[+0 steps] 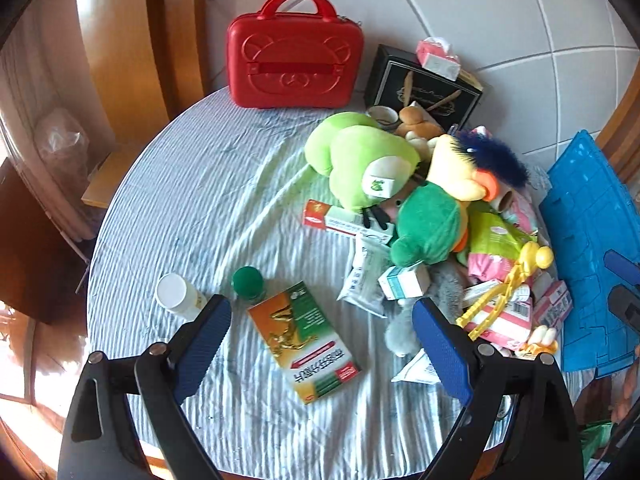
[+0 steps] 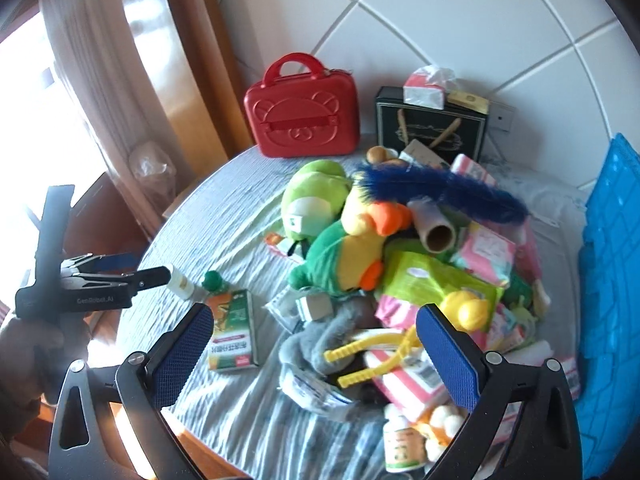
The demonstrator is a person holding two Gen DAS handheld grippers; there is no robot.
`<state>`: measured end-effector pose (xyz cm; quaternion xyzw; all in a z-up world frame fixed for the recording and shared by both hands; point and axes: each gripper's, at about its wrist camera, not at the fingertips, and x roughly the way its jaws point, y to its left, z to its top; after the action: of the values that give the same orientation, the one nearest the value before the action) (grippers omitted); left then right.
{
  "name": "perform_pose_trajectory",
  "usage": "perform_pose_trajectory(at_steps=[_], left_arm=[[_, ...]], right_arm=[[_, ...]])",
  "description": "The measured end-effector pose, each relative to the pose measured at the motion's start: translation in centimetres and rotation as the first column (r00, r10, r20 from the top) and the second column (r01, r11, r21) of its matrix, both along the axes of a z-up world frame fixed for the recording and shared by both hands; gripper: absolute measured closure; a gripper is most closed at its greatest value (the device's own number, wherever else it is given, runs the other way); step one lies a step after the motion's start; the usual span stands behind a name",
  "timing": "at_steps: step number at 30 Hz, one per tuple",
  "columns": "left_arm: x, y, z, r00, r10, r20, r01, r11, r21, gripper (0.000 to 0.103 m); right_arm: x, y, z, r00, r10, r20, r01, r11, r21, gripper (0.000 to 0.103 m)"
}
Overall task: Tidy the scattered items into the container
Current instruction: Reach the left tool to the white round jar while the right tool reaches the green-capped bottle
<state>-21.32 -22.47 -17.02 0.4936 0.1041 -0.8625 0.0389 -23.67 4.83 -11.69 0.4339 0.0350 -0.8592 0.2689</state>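
Observation:
Scattered items cover a round table: an orange-green medicine box (image 1: 308,340), a green-capped bottle (image 1: 248,282), a white bottle (image 1: 176,294), a light green plush (image 1: 360,160), a parrot plush (image 1: 432,224) and yellow duck tongs (image 1: 508,284) on a heap of packets. A shut red bear case (image 1: 294,68) stands at the back. A blue crate (image 1: 592,248) lies at the right. My left gripper (image 1: 320,312) hangs open above the medicine box, empty. My right gripper (image 2: 316,316) is open above a grey plush (image 2: 320,340) and the tongs (image 2: 376,356), holding nothing.
A striped blue-white cloth (image 1: 224,184) covers the table, whose wooden edge (image 2: 200,444) is close below me. A black gift box (image 1: 420,88) with a tissue pack stands at the back. A hand (image 2: 24,344) holds the left gripper (image 2: 140,268) at the table's left rim.

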Motion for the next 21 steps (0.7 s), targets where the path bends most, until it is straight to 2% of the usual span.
perform_pose_trajectory(at_steps=[5,10,19,21], left_arm=[[0.7,-4.6,-3.3,0.997,0.073,0.031,-0.073,0.997,-0.023,0.01],[0.5,-8.6,-7.4,0.988,0.138,0.063,-0.136,0.99,-0.035,0.01],[-2.1,-13.0,-13.2,0.975,0.196,0.105,-0.195,0.981,-0.018,0.013],[-2.6,-13.6,-14.1,0.973,0.2,0.116,-0.2,0.98,-0.009,0.018]], right_arm=[[-0.3,-6.3,-3.4,0.995,0.096,-0.014,-0.095,0.994,0.06,0.0],[-1.2,-11.6,-8.4,0.986,0.165,0.039,-0.168,0.982,0.081,0.0],[-2.3,-20.8,-16.4,0.956,0.282,0.081,-0.29,0.951,0.11,0.0],[-2.9,-22.4,-18.1,0.952,0.29,0.098,-0.301,0.945,0.125,0.0]])
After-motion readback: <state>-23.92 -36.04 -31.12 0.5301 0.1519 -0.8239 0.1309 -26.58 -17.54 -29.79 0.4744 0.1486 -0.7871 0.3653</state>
